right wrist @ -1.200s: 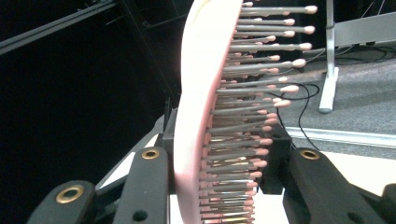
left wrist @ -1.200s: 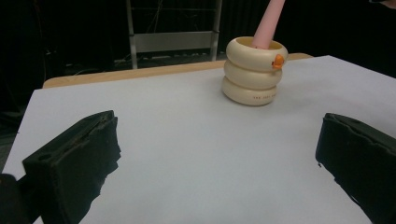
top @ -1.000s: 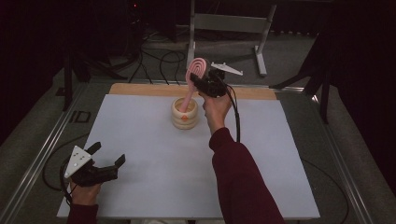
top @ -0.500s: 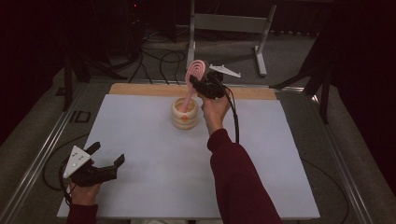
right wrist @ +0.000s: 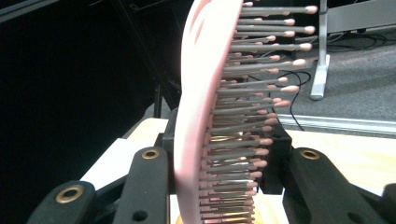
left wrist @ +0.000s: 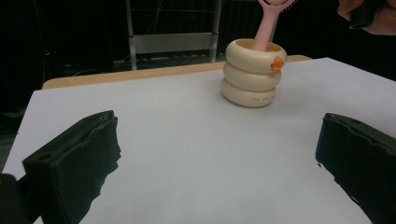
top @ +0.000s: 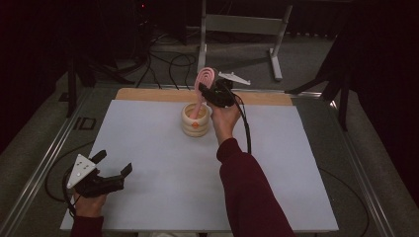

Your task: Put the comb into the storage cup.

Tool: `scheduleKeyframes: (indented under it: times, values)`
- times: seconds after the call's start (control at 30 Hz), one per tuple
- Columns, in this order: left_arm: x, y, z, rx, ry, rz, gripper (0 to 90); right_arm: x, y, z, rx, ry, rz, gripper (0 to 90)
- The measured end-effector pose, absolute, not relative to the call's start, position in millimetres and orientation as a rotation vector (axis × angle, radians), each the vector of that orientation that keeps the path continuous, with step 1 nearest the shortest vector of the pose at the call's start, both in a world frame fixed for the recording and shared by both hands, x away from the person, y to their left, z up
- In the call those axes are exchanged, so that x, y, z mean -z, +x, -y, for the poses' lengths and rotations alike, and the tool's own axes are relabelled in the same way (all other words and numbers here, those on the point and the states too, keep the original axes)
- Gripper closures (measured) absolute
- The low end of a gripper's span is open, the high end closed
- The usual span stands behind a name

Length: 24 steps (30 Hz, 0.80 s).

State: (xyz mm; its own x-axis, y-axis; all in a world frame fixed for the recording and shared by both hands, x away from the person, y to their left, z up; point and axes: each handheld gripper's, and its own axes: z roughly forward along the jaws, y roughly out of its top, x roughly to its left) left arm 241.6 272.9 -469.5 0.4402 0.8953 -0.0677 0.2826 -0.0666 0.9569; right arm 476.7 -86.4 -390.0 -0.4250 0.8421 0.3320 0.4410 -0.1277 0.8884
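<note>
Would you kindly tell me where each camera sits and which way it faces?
High view: above the person's side, facing forward and down on the table; both forearms and grippers show.
Left gripper view: low over the table, facing the cream holder; its open jaws show.
Right gripper view: along jaws shut on the pink hairbrush.
Shared: all three show the hairbrush.
</note>
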Motion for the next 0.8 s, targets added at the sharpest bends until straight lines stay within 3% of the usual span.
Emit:
scheduleKeyframes:
  times: [0.8]
  values:
    - [469.9, 241.9, -271.9, -0.699, 1.604, -1.053, 0.2, 401.9, 476.3, 80.2, -1.559, 1.443, -1.800, 63.8]
